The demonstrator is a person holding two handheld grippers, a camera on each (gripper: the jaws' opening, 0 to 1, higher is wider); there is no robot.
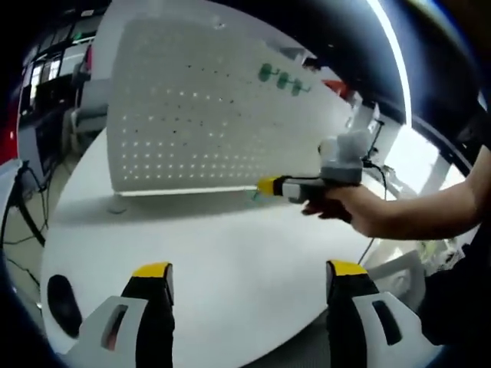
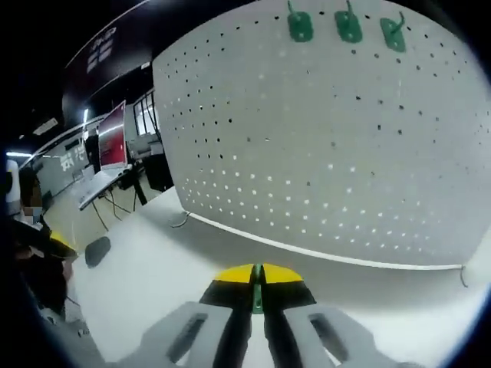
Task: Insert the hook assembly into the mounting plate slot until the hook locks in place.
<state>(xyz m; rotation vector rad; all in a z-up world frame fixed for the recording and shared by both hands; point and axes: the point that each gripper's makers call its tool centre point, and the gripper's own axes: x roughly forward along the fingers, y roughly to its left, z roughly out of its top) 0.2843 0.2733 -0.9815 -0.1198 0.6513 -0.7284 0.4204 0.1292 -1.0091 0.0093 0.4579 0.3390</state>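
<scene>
Green hook, thin and flat, sits pinched in right claw.

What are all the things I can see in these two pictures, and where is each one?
Pegboard: one, white, standing upright on the table.
Hooks on the pegboard: three, green, in a row near its top edge.
Hook in the right gripper: one, green, pinched between the shut jaws.
Table: one, white, round, under the pegboard.
Dark oval object: one, black, on the table near its edge.
Red screen: one, in the room behind.
Left gripper: one, yellow tips, jaws open, nothing between them.
Right gripper: one, yellow tips, held near the pegboard's foot.
Person's hand: one, holding the right gripper.
</scene>
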